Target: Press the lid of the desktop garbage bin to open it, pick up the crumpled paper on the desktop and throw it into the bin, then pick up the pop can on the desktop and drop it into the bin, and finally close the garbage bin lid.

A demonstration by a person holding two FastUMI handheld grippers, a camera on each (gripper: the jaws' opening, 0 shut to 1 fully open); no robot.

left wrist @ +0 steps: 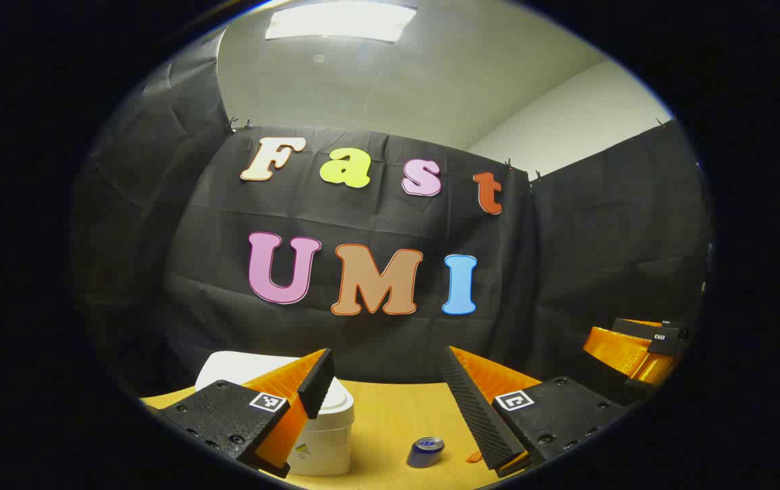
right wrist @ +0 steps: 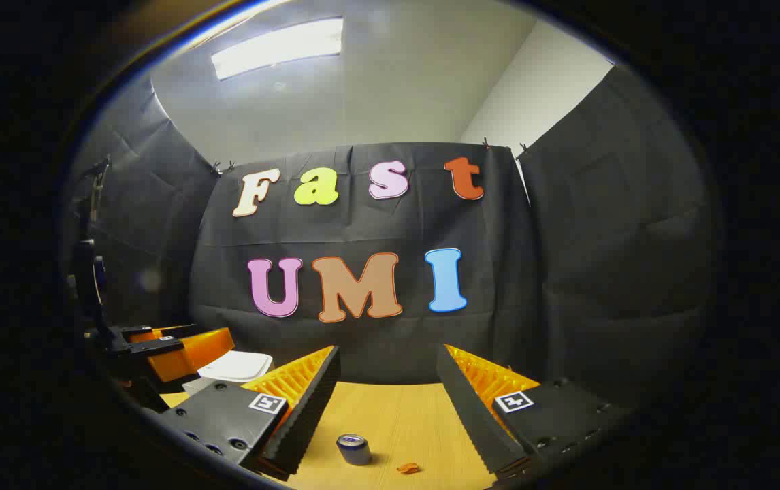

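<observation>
A white desktop garbage bin (left wrist: pixel 325 432) stands on the wooden desktop (left wrist: pixel 390 415) at the left, its lid (left wrist: pixel 240 364) down; the bin (right wrist: pixel 230 369) also shows at the left of the right gripper view. A blue pop can (left wrist: pixel 425 452) stands upright near the desk's middle, and the can (right wrist: pixel 353 449) sits low in the right gripper view. A small orange scrap (right wrist: pixel 408 467) lies just right of it. My left gripper (left wrist: pixel 386 361) hovers open above the desk, its left finger in front of the bin. My right gripper (right wrist: pixel 386 357) is open too, above the can.
Black cloth walls close the booth behind and at both sides. The right gripper (left wrist: pixel 638 350) shows at the right edge of the left gripper view; the left gripper (right wrist: pixel 172 350) shows at the left of the right gripper view, over the bin.
</observation>
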